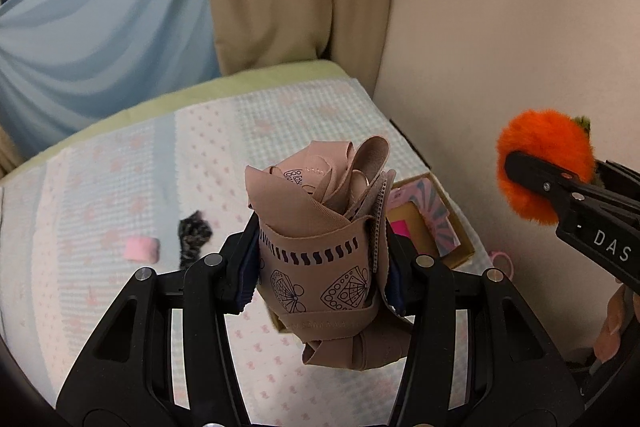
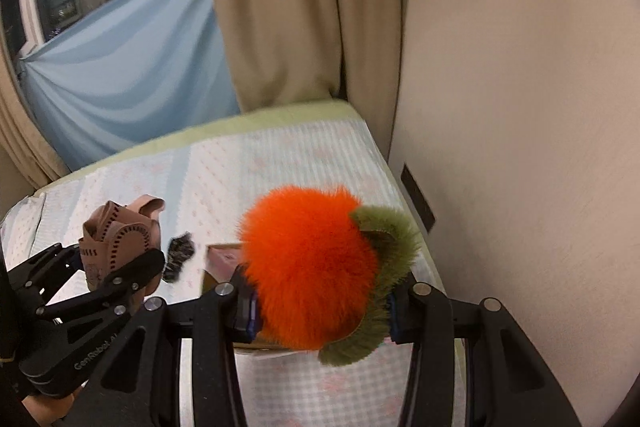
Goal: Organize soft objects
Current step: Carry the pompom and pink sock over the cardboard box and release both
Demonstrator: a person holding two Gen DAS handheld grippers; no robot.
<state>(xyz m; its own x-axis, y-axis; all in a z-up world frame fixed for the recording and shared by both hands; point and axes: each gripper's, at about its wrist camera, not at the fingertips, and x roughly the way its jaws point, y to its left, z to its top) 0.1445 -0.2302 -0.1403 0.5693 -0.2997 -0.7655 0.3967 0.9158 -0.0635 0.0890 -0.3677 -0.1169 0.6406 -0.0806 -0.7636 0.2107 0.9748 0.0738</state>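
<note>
Both hands loaded, over the bed [image 1: 120, 187]. Left gripper [image 1: 320, 267] clamps a rolled beige strap [image 1: 320, 227], pads pressing its sides, roll upright so the loose ends stay bundled. Right gripper [image 2: 320, 311] pinches an orange pompom [image 2: 308, 259] with green fringe, fur bulging past the pads. Both are held above an open box [image 1: 460, 247] by the wall [image 1: 500, 27]; it is likely the drop spot, since it already holds pink items. A pink block [image 1: 142, 249] and a dark scrap [image 1: 194, 235] lie on the bed, not yet collected.
</note>
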